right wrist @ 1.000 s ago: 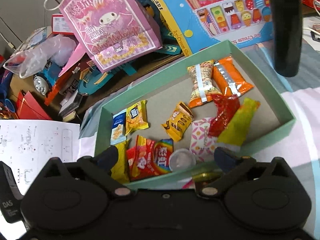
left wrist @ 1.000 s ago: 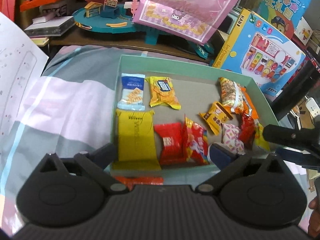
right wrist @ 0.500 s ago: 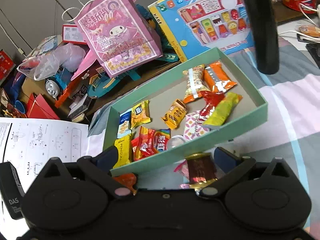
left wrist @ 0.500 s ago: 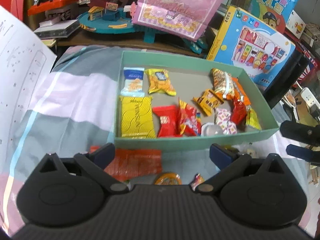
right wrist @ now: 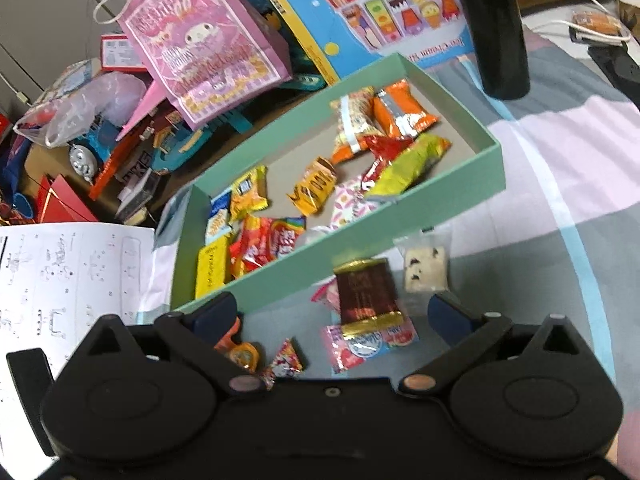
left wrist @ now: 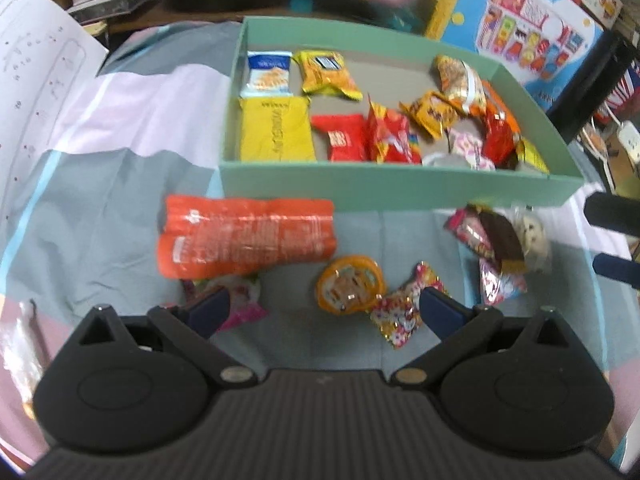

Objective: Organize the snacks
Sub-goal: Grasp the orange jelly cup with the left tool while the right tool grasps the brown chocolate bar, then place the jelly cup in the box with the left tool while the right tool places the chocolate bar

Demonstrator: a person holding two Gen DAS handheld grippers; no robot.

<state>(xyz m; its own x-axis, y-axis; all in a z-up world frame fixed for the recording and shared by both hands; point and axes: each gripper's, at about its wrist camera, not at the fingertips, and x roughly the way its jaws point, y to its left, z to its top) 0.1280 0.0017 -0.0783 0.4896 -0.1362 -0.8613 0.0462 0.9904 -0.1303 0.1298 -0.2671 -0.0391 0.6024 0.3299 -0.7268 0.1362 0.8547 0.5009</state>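
We logged the left gripper (left wrist: 324, 304) with its jaws spread wide and nothing between them, held above the cloth (left wrist: 100, 216) in front of the green box (left wrist: 392, 188). The right gripper (right wrist: 332, 312) was likewise wide apart and empty, on the near side of the same box (right wrist: 420, 216).

Inside the box we counted a yellow packet (left wrist: 276, 130) in the near left corner, a blue-and-white cracker pack (left wrist: 266, 72) behind it, a red packet (left wrist: 344, 138) beside the yellow one, and a mixed heap of orange, red and pink wrappers toward the right end.

Outside the box, on the cloth:
- a long orange packet (left wrist: 246, 236) lay just beside the front wall, parallel to it
- a round orange sweet (left wrist: 350, 284) sat between the left gripper's fingers, nearer the right one
- a small patterned wrapper (left wrist: 404, 308) lay just beside it, close to the right fingertip (left wrist: 436, 304)
- a pink wrapper (left wrist: 240, 300) lay partly hidden behind the left fingertip (left wrist: 208, 308)
- a brown chocolate bar (right wrist: 366, 294) rested on top of a pink packet (right wrist: 370, 342), between the right gripper's fingers
- a clear-wrapped white biscuit (right wrist: 426, 270) lay just right of the chocolate bar, near the box wall

A sheet of printed paper (right wrist: 68, 280) lay to the left of the box. Behind it stood a pink gift bag (right wrist: 208, 44) and a blue toy carton (right wrist: 372, 12)
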